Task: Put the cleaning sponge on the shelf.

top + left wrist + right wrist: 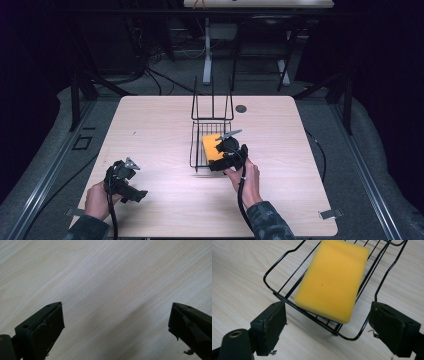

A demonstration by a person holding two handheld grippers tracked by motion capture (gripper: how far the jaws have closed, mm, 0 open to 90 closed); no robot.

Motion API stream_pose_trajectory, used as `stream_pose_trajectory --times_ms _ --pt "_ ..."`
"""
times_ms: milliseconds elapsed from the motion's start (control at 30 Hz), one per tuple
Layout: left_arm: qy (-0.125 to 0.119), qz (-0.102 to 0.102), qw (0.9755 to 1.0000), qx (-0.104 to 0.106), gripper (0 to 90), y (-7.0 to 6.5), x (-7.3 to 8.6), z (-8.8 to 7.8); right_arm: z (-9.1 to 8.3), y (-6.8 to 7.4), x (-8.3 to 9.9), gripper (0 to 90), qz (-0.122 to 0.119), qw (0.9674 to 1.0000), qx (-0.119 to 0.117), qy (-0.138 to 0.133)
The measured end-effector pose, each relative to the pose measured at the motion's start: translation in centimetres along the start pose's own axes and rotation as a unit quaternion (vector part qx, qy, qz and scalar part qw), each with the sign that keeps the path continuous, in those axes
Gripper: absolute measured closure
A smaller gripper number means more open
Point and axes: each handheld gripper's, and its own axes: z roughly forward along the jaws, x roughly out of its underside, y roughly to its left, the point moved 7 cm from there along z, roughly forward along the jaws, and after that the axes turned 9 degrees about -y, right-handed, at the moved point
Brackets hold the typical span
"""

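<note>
A yellow sponge (210, 145) (334, 277) lies flat in a black wire rack (200, 127) (277, 294) at the middle of the wooden table (150, 125). My right gripper (216, 162) (327, 305) hovers at the rack's near end, open, its jaws wide on either side of the sponge's near edge without touching it. Over bare wood near the front left, my left gripper (136, 195) (115, 315) stands open with nothing between its jaws.
The rack's tall wire back (212, 100) rises at its far end. A small dark round cap (241, 108) sits in the tabletop behind it. Bare wood lies left and right of the rack. Beyond the table are dark floor and desk legs (207, 55).
</note>
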Motion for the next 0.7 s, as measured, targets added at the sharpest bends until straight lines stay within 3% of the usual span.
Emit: stream_pose_trajectory --times_ms 167,400,700 --pt "0.0 -0.001 1.0 0.0 0.3 0.1 0.0 0.0 -1.2 0.1 0.0 13.8 -0.008 0.9999 -0.003 -0.006" --pt "-0.002 -0.001 1.0 0.0 0.3 0.0 0.0 0.0 -4.4 0.1 0.2 12.6 -0.03 0.9993 -0.001 -0.024" --pt "-0.002 -0.001 1.0 0.0 0.3 -0.1 -0.1 0.0 -8.0 -1.1 2.0 7.5 -0.029 0.9991 0.009 -0.031"
